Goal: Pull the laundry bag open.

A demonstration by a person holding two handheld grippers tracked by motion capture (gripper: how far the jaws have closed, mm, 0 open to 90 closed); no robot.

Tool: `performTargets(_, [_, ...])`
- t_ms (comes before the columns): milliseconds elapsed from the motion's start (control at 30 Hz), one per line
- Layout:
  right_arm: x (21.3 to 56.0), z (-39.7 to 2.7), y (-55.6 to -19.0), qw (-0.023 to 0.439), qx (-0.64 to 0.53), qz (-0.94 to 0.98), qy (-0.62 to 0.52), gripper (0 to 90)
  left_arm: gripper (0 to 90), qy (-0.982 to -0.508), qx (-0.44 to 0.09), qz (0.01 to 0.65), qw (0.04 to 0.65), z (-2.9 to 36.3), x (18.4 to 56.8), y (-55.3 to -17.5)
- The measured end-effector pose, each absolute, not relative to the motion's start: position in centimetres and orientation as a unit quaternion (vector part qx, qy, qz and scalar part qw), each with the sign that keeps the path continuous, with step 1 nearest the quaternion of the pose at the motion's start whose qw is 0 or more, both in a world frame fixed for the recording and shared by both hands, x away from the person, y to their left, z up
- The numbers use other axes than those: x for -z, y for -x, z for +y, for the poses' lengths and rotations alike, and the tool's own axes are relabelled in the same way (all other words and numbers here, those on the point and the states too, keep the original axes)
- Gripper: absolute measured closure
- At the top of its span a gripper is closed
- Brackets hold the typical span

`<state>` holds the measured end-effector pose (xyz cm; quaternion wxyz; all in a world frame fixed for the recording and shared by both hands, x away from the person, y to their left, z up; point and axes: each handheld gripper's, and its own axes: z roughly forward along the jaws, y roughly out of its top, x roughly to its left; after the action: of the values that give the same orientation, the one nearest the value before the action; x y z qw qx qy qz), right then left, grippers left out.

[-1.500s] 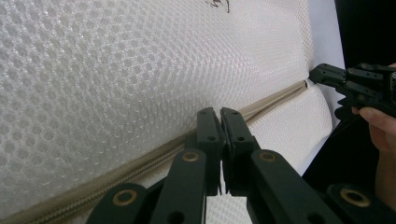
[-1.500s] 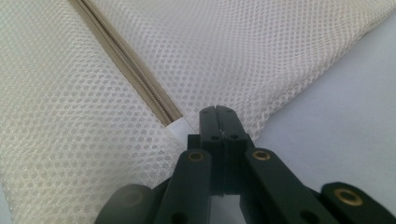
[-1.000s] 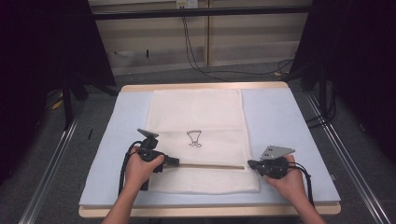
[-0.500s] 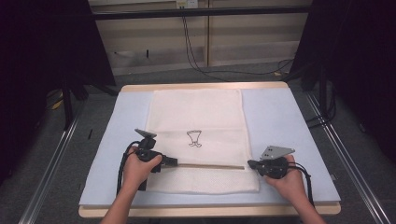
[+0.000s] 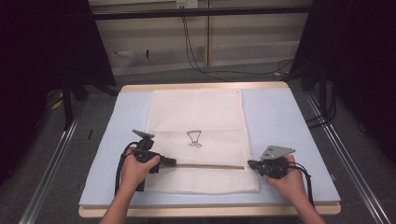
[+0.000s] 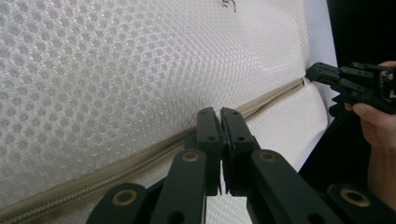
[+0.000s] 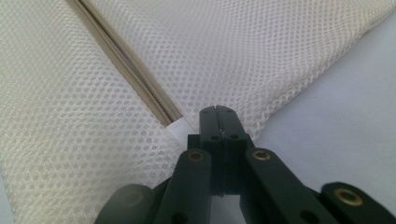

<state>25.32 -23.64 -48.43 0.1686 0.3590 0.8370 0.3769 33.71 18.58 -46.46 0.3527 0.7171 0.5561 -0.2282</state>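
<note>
High view: a wooden bench [image 5: 205, 211] carries a pale blue mat [image 5: 275, 116], and on the mat lies a white mesh laundry bag [image 5: 196, 116], flat, long axis running away from the person, its near edge close to the mat's near edge. A small black line drawing [image 5: 194, 138] sits near the middle of the bag. A beige zipper [image 5: 205, 165] crosses the bag from side to side in its near part. The person's left hand [image 5: 135, 170] holds the left tool [image 5: 172, 162] at the zipper's left end, jaws pointing toward the right; the right hand [image 5: 289, 179] holds the right tool [image 5: 251, 164] at the zipper's right end, at the bag's right edge, jaws pointing toward the left. A grey three-cornered plate [image 5: 277, 151] tops the right tool. In the left gripper view, the left tool [image 6: 220, 114] has its jaws pressed together with the tips resting on the zipper [image 6: 140, 161]; whether they pinch the slider cannot be told. The other tool [image 6: 327, 74] appears farther along the same zipper line. In the right gripper view, the right tool [image 7: 219, 112] is likewise closed, its tips at the mesh just beside the white tab [image 7: 180, 126] that ends the zipper [image 7: 126, 70]; a grip on the fabric cannot be confirmed.
</note>
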Motion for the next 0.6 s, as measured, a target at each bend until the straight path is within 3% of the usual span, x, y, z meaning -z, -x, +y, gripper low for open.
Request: performTargets(600, [48.4,-23.7,-25.4,0.167,-0.376,0.838,-0.358,90.0,87.4,-0.712,0.214,0.567,0.356,21.3,46.3,-33.6])
